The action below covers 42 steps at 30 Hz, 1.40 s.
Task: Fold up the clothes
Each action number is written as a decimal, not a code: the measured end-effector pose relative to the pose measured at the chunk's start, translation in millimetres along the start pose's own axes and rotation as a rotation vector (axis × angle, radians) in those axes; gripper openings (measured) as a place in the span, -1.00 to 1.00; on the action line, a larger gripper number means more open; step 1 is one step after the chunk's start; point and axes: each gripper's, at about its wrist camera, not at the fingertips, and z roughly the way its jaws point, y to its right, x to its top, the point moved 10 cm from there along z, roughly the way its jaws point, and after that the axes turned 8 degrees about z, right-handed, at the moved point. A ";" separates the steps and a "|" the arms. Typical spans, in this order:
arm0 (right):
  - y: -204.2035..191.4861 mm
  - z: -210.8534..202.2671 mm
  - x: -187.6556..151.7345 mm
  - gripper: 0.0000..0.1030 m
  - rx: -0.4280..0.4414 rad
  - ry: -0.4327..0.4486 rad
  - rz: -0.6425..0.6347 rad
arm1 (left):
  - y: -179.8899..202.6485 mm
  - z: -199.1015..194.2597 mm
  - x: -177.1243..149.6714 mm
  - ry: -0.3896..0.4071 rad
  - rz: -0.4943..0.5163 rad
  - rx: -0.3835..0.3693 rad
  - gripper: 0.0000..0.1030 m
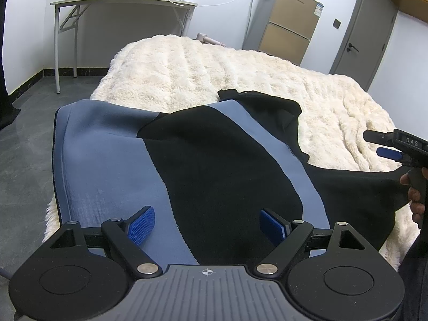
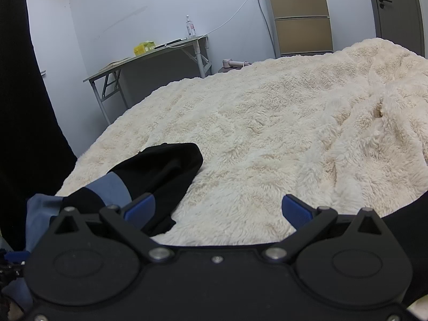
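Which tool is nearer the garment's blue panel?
Left. The left tool hovers open directly over the blue panel; the right tool sits off the garment's black edge, over the blanket.

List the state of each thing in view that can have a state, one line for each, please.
Left hand-held gripper: open, over the garment, holding nothing.
Right hand-held gripper: open, over the blanket, holding nothing.
Blue and black garment: spread on the bed, partly folded over, rumpled at its far end.
Cream fluffy blanket: spread over the bed, wrinkled.
Door: closed.
Fridge: closed.
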 end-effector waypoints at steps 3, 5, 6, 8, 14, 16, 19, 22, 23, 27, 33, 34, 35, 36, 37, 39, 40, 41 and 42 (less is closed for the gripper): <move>1.2 -0.8 -1.0 0.99 0.001 0.001 0.001 | 0.0 0.1 0.3 0.001 0.000 -0.001 0.59; 1.3 -0.4 -1.2 0.99 0.000 0.000 0.001 | 0.2 0.1 0.3 0.001 0.000 -0.001 0.59; 1.2 -0.4 -1.3 0.99 0.000 -0.001 0.001 | 0.2 0.0 0.3 0.001 0.001 -0.001 0.59; 1.1 -0.4 -1.4 0.99 0.000 -0.001 0.000 | 0.4 0.0 0.1 0.001 0.001 -0.001 0.59; 0.7 -0.5 -1.3 1.00 0.001 -0.001 -0.001 | 0.4 -0.6 0.1 0.002 0.000 -0.001 0.59; 0.7 -0.7 -1.2 0.99 0.001 -0.001 -0.001 | 0.7 -0.8 -0.1 0.002 0.001 -0.001 0.59; 0.9 -0.6 -1.2 0.99 0.000 -0.001 -0.001 | 1.1 -0.9 -0.4 0.002 0.002 -0.002 0.59; 1.0 -0.4 -1.2 0.99 0.000 -0.001 -0.002 | 1.1 -0.8 -0.2 0.003 0.002 -0.003 0.59; 1.0 -0.3 -1.2 1.00 0.000 -0.002 -0.002 | 1.2 -0.7 -0.2 0.002 0.003 -0.003 0.59; 1.1 -1.3 -1.3 0.99 0.002 0.001 -0.003 | 1.3 -0.3 0.0 0.001 0.003 -0.003 0.59; -0.8 -8.6 5.6 0.99 0.010 0.027 -0.006 | 1.7 1.0 -0.6 -0.004 0.010 0.000 0.59; -1.4 -10.9 7.8 0.99 0.012 0.036 -0.009 | 1.8 1.0 -0.5 -0.005 0.011 0.000 0.59; -2.0 -13.3 10.0 0.98 0.013 0.044 -0.012 | 1.6 0.4 -0.1 -0.003 0.010 0.000 0.59; -2.8 -14.7 12.3 0.98 0.013 0.051 -0.021 | 1.0 -0.9 0.7 0.002 0.007 0.001 0.59; -4.0 -15.9 23.0 0.98 0.004 0.078 -0.054 | 0.5 -2.3 1.7 0.007 0.003 -0.002 0.59; 0.1 -17.6 40.3 0.98 -0.034 0.091 -0.096 | -0.1 -5.2 4.5 0.019 -0.002 -0.011 0.59; 4.8 -18.9 51.7 0.98 -0.059 0.100 -0.101 | -0.6 -5.7 5.9 0.023 -0.003 -0.012 0.59; 10.6 -16.9 59.6 0.98 -0.067 0.098 -0.075 | -1.1 -6.2 7.3 0.028 -0.003 -0.014 0.59; 16.5 -14.8 67.5 0.98 -0.074 0.095 -0.048 | -2.6 -5.6 8.5 0.030 -0.009 -0.015 0.59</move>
